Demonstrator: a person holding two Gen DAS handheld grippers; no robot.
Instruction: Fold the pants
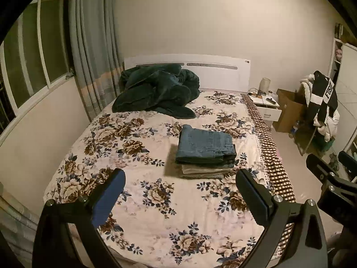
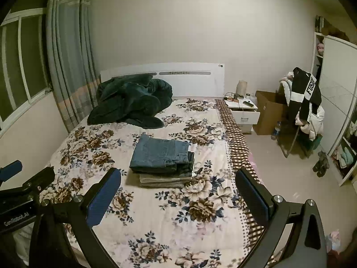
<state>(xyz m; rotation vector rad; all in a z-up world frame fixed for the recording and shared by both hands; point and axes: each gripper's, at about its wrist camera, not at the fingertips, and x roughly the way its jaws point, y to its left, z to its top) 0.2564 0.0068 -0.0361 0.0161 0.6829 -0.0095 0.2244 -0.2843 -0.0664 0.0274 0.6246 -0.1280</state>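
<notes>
Folded blue jeans point(image 1: 206, 145) point(image 2: 161, 154) lie on top of a folded pale garment point(image 1: 205, 169) point(image 2: 164, 179), a neat stack in the middle of the flowered bed point(image 1: 142, 201) point(image 2: 178, 234). My left gripper point(image 1: 180, 189) hangs open above the bed's near half, well short of the stack, with nothing between its fingers. My right gripper point(image 2: 178, 189) is open too, held just in front of the stack and empty. Each gripper shows at the edge of the other's view: the right gripper point(image 1: 328, 167) and the left gripper point(image 2: 26, 174).
A dark green blanket point(image 1: 156, 91) point(image 2: 131, 102) is heaped by the white headboard point(image 1: 218, 73). Curtains and a window wall run along the left. Right of the bed stand a nightstand point(image 2: 243, 109), a cardboard box point(image 2: 267, 111), a clothes-laden chair point(image 2: 305, 107) and shelving.
</notes>
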